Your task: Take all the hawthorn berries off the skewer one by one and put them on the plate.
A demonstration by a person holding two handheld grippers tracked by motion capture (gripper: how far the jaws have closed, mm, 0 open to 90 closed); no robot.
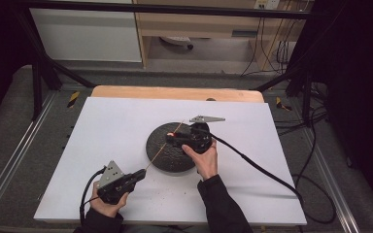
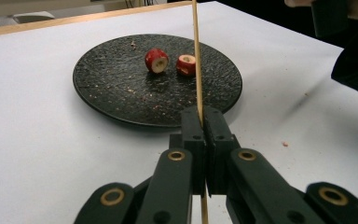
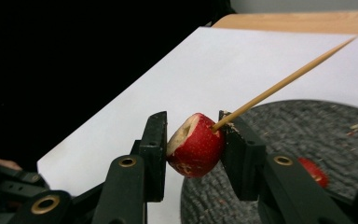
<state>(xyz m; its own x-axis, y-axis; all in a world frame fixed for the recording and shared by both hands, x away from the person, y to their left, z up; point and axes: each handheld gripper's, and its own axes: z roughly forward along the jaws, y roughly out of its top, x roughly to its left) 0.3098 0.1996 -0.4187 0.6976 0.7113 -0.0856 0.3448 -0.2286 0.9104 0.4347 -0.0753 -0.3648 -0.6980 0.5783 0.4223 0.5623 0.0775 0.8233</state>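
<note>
A white surface (image 1: 126,145) carries a round black plate (image 1: 162,153) near the centre of the high view. The left tongs (image 1: 140,173), low and left of centre there, are clamped on the near end of a thin wooden skewer (image 1: 161,148), which slants up and right across the plate toward the right tongs (image 1: 172,137). In the left gripper view the skewer (image 2: 197,60) rises straight up the middle of the frame, crossing in front of one of two red fruit pieces (image 2: 157,60) that lie side by side on the plate (image 2: 112,84), cut faces toward the camera; they may be small hollowed apples or haws, the view being too coarse to say. Crumbs speckle the plate and the surface beside it. In the right gripper view the right tongs (image 3: 193,142) grip a third red fruit (image 3: 196,147) between both jaws, above the plate's left edge, and the skewer's tip (image 3: 216,125) meets the fruit's upper right side. Another red piece (image 3: 313,171) lies blurred on the plate (image 3: 317,126) behind the right jaw. A dark cable (image 1: 257,167) trails from the right hand (image 1: 205,160) to the lower right.
</note>
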